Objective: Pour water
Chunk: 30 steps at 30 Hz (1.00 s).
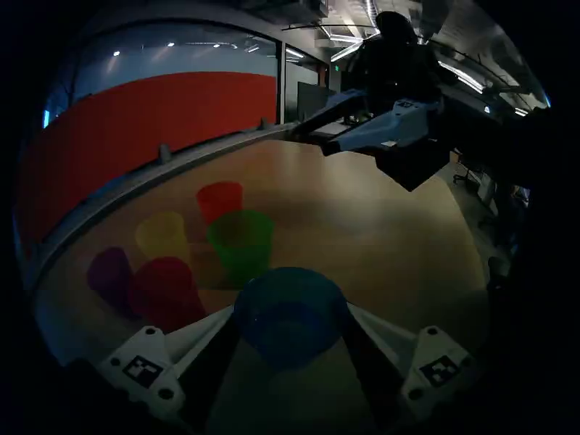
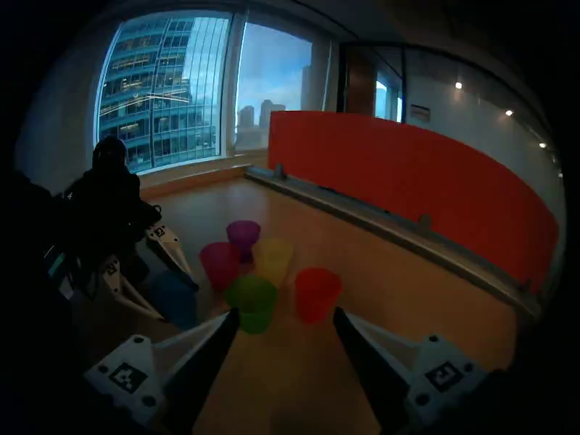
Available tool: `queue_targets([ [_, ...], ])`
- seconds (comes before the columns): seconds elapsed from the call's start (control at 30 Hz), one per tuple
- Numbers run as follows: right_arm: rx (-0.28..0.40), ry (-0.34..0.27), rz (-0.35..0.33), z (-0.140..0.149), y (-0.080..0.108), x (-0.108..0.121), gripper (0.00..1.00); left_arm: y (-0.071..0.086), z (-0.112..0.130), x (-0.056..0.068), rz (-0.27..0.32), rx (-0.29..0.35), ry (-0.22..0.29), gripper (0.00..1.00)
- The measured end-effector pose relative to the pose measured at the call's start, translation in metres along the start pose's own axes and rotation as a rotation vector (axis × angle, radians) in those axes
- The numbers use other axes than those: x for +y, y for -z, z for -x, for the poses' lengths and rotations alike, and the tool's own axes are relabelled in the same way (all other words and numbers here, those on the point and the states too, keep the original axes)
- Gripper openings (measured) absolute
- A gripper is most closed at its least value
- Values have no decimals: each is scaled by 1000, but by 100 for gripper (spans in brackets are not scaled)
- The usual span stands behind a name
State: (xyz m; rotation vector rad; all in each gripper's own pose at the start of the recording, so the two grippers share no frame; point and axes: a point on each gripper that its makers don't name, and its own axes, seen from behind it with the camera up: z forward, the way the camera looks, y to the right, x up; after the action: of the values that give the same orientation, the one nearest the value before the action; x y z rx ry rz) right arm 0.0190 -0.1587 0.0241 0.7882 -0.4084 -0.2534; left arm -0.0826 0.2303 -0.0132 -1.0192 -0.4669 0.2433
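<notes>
Left gripper [image 1: 290,312] is closed about halfway on the blue translucent plastic cup [image 1: 290,330]. Both fingers are against its walls, and the cup sits at 6 o'clock in the left gripper view. It's too dark for me to tell whether there's water in it. Right gripper [image 2: 285,313] is wide open and holds nothing, hovering over the wooden worktop [image 2: 406,290].

The other cups, in the left gripper view:
- green plastic cup [image 1: 241,243] at 12 o'clock, just beyond the blue one
- red plastic cup [image 1: 220,199] behind the green one
- yellow plastic cup [image 1: 163,235], magenta plastic cup [image 1: 165,290] and purple plastic cup [image 1: 109,272] bunched at 9–10 o'clock

My risk read:
- The cups are packed tight and some are touching. A stream aimed at the green one could easily land in a neighbour or on the worktop.
- The blue cup looks thin-walled. Squeezing harder would probably buckle the rim and throw the stream off line. Squeezing less could let it twist once tilted.
- The receiving cups look light and nobody is holding them. A bump from the blue cup's rim or a finger would likely topple one and take others with it.
- The right gripper sits at 1 o'clock in the left gripper view, above the worktop. If it comes in to steady a cup, it crosses the pour path.
- In this dim light I won't see the fill level, so overfilling is a real risk.
</notes>
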Motion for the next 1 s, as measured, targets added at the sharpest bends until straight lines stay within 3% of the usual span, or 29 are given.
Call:
queue_targets([
  [1.0, -34, 35, -54, 19, -43, -28, 100, 63, -64, -39, -158, 215, 28, 87],
])
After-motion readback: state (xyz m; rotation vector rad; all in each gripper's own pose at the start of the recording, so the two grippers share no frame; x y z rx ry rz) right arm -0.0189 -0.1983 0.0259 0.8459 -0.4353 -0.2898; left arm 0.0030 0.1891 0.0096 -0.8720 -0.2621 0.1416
